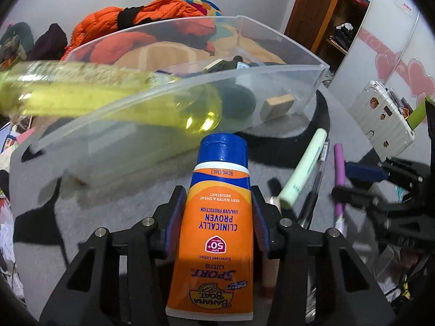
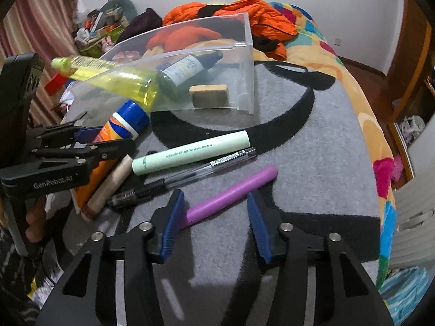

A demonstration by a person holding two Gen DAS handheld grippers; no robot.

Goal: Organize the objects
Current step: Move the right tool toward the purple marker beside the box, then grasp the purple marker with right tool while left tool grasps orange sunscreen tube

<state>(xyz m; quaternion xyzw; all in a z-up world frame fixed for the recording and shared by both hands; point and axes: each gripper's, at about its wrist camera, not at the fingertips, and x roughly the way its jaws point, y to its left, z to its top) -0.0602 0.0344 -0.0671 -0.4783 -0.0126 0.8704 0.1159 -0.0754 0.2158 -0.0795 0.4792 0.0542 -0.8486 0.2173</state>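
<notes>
We see the left tongs [image 1: 217,212] with blue pads pressed against both sides of the orange sunscreen tube with a blue cap [image 1: 217,217], which lies on the grey and black rug [image 2: 312,163]. The right tongs [image 2: 214,214] stand partly open around the purple cylindrical pen [image 2: 233,194], pads apart from it. We note the clear plastic bin [image 2: 244,62] just beyond, holding a dark green bottle [image 2: 185,73] and a tan block [image 2: 208,95]; a yellow bottle [image 2: 108,77] leans over its rim.

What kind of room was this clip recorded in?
Most likely a bedroom: a bed with a colourful patterned blanket, an orange puffer jacket heaped on it, and a wooden wardrobe beside the door.
</notes>
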